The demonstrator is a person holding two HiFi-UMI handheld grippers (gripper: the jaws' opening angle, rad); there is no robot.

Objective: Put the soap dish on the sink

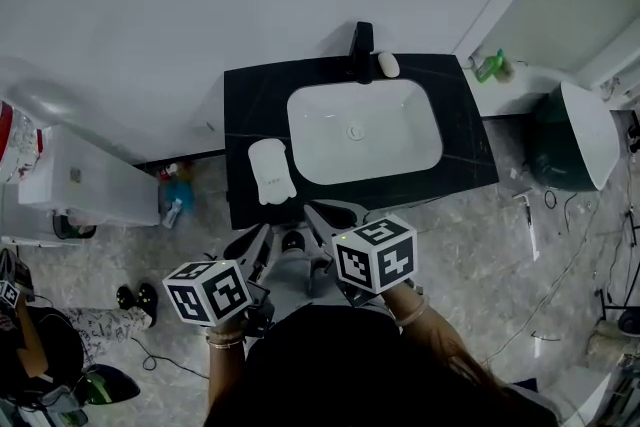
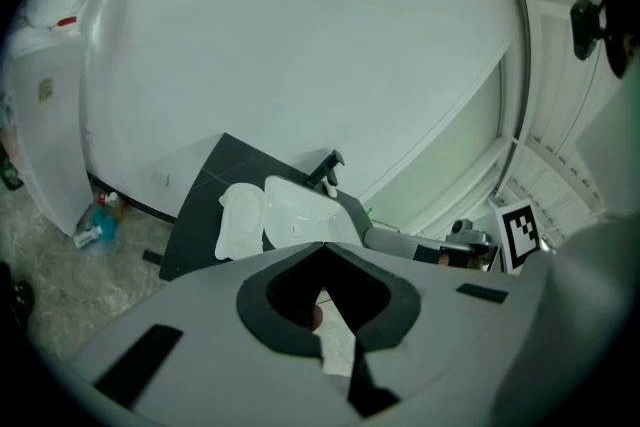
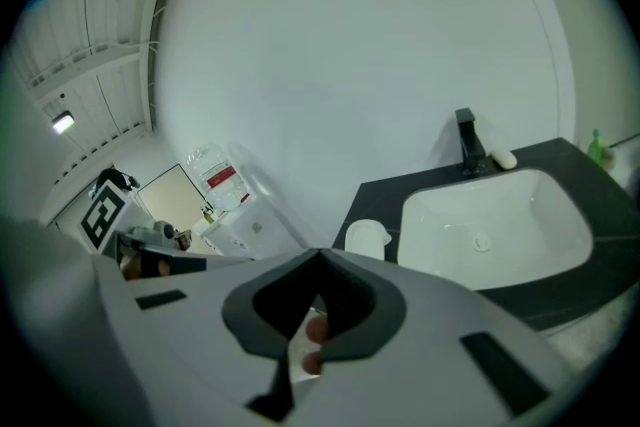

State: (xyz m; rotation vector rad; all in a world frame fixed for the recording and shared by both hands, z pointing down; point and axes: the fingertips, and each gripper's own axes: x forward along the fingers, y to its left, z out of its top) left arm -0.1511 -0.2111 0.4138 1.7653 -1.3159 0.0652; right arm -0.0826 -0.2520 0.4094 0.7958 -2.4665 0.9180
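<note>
The white soap dish (image 1: 270, 170) lies on the black counter (image 1: 250, 105), left of the white basin (image 1: 365, 130). It also shows in the left gripper view as the soap dish (image 2: 238, 220) and in the right gripper view as the soap dish (image 3: 366, 237). A white soap bar (image 1: 388, 64) rests by the black faucet (image 1: 361, 50). My left gripper (image 1: 262, 233) and right gripper (image 1: 318, 213) hover side by side in front of the counter, short of its near edge. Both are shut with nothing between the jaws, in the left gripper (image 2: 323, 243) and right gripper (image 3: 320, 253) views alike.
A white appliance (image 1: 85, 177) stands left of the counter, with bottles (image 1: 175, 195) on the floor beside it. A green bottle (image 1: 490, 67) and a dark tub (image 1: 565, 140) are to the right. Shoes (image 1: 135, 297) and cables lie on the tiled floor.
</note>
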